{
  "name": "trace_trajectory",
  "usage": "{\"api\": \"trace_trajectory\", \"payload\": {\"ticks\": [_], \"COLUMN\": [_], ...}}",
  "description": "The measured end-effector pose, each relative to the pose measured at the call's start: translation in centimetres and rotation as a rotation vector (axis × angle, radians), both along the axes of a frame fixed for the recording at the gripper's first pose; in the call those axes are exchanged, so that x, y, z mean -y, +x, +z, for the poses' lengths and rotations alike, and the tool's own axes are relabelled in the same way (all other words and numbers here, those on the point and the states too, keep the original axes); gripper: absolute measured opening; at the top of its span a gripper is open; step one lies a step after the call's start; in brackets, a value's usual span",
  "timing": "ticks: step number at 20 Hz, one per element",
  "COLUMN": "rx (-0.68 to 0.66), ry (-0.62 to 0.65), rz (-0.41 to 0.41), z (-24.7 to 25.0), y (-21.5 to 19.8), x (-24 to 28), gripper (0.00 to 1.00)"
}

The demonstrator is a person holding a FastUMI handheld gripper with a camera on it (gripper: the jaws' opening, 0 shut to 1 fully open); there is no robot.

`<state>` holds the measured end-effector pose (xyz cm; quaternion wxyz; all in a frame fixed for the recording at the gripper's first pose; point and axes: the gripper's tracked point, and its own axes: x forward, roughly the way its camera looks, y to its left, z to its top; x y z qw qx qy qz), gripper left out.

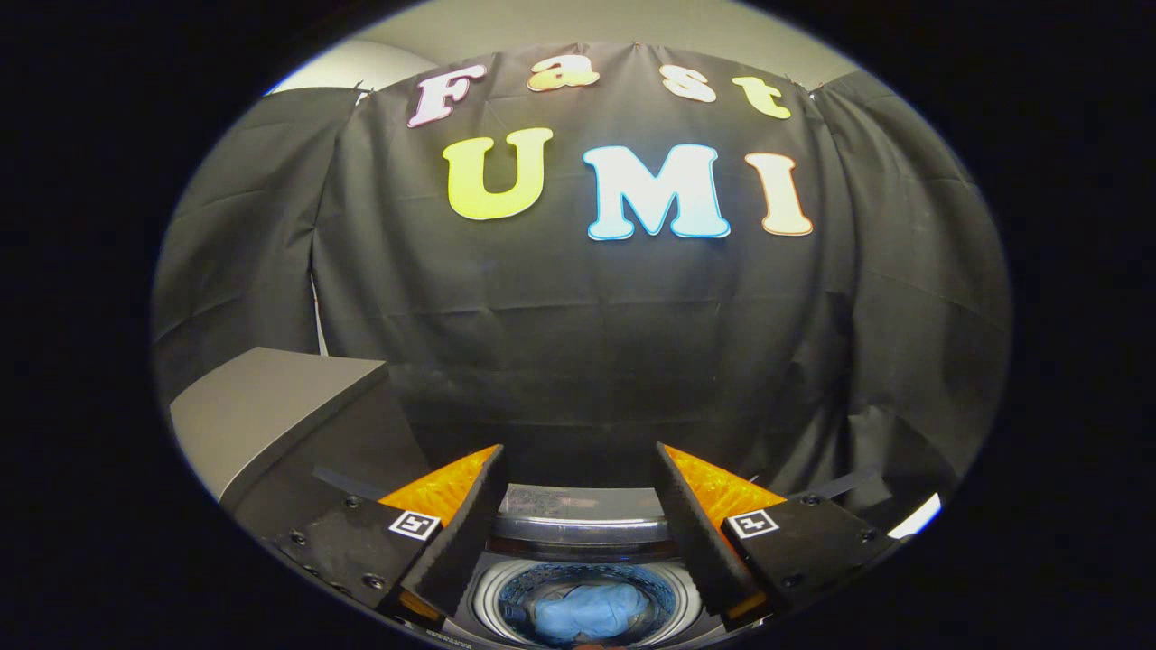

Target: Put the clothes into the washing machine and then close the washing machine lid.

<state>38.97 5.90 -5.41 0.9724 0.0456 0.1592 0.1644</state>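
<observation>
A black cloth wall (578, 343) hangs beyond the fingers, with a grey box-like shape (271, 415), partly cut off, off to their left. Blue clothes (591, 609) lie low in the washing machine's round drum (492, 587), between and below the fingers, its near side hidden. The gripper (578, 465) stands wide apart, holding nothing.

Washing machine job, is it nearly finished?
Partly. Done: the blue clothes lie inside the drum of the washing machine, below the fingers. In hand: nothing, the gripper is open above the opening. Left: closing the lid, which stands raised beside the left finger.
</observation>
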Motion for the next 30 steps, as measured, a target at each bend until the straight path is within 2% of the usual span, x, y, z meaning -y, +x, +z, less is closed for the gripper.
{"api": "trace_trajectory", "payload": {"ticks": [5, 10, 11, 13, 16, 19, 22, 28, 30], "rx": [0.001, 0.031, 0.02, -0.102, -0.206, -0.296, -0.262, 0.02, 0.071], "ry": [0.006, 0.023, 0.025, -0.004, -0.022, -0.05, -0.048, 0.031, 0.063], "rz": [0.008, 0.014, 0.02, 0.047, 0.043, 0.056, 0.078, 0.169, 0.135], "z": [-0.9, -3.2, -4.5, -9.3, -16.8, -20.9, -20.2, -11.7, -10.4], "y": [-1.7, -5.0, -5.9, -8.6, -12.5, -16.2, -17.9, -22.3, -24.7], "x": [0.3, 0.9, 0.8, 1.3, 2.4, 3.4, 3.6, 4.8, 6.8], "gripper": [1.0, 0.99, 0.99, 0.99, 0.99, 0.98, 0.98, 0.98, 0.98]}}
